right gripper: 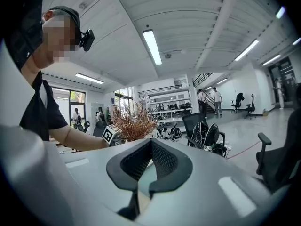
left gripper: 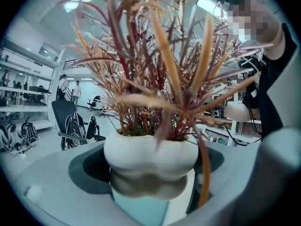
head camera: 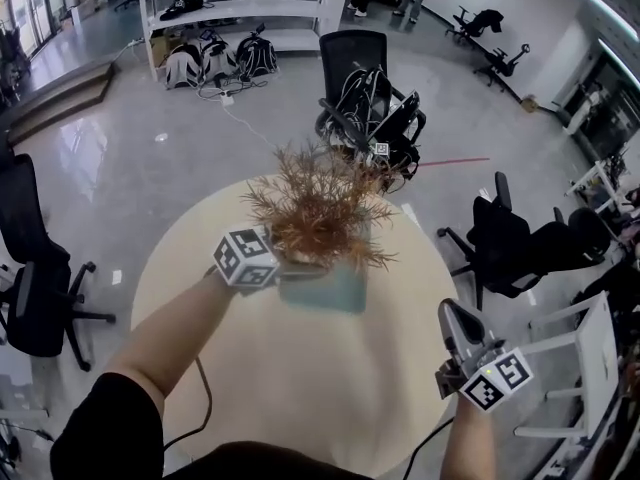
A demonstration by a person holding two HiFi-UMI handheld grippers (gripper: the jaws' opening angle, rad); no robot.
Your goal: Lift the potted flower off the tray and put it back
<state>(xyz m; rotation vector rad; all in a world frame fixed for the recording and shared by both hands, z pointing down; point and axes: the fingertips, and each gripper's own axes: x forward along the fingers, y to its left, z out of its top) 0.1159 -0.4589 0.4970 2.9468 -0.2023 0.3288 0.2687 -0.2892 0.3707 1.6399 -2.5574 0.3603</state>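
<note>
The potted flower, a bush of dry orange-brown leaves in a lumpy white pot, is over the teal tray in the middle of the round table. My left gripper is shut on the pot, one jaw on each side of it. In the left gripper view the tray lies right under the pot; whether they touch I cannot tell. My right gripper hovers at the table's right edge, shut and empty, its tips meeting and pointing toward the plant.
Black office chairs stand around the table: one at the left, one at the right, one behind. A white frame is at the lower right. Shelving lines the back wall. People stand far off.
</note>
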